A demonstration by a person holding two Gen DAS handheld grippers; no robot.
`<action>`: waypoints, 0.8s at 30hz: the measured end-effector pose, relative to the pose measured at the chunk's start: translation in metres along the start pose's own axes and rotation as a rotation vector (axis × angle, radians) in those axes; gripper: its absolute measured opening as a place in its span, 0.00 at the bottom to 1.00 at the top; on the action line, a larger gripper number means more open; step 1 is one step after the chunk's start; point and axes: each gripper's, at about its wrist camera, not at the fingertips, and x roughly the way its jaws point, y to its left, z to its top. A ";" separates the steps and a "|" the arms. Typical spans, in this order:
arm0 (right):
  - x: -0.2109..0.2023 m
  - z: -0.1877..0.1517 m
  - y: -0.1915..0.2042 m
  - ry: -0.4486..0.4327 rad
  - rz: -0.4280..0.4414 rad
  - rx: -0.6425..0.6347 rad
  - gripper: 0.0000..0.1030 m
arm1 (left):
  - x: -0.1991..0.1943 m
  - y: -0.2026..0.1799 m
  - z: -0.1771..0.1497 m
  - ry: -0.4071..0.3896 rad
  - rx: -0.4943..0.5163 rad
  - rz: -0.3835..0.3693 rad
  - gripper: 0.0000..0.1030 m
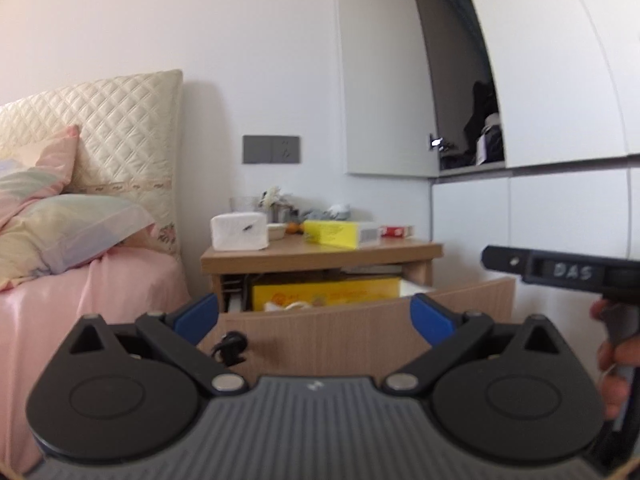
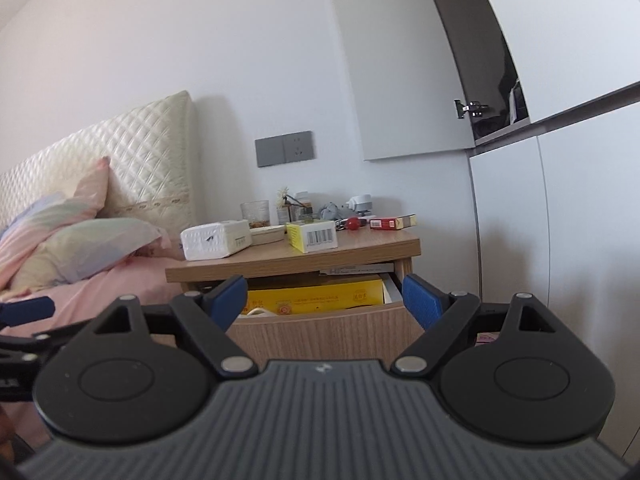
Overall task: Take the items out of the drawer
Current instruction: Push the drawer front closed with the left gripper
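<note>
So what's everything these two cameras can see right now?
Nightstand: one, wood, beside bed.
Drawer: one, wood, open.
Yellow box: one, inside drawer.
Tissue pack: one, white, on nightstand.
Barcode box: one, yellow, on nightstand.
Red pack: one, nightstand's far right.
Glass: one, clear, at back.
Pillows: two, pastel, on bed.
Headboard: one, cream, quilted.
Socket: one, grey, on wall.
Left gripper: open, blue pads.
Right gripper: open, blue pads.

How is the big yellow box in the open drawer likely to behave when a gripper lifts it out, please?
The yellow box looks like flat-sided cardboard, so probably stiff. It nearly fills the drawer, so it may snag. Its width probably exceeds the open right gripper.
</note>
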 end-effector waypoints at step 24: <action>-0.001 0.000 -0.009 0.087 0.058 0.024 0.84 | 0.029 0.001 -0.034 0.067 0.013 0.077 1.00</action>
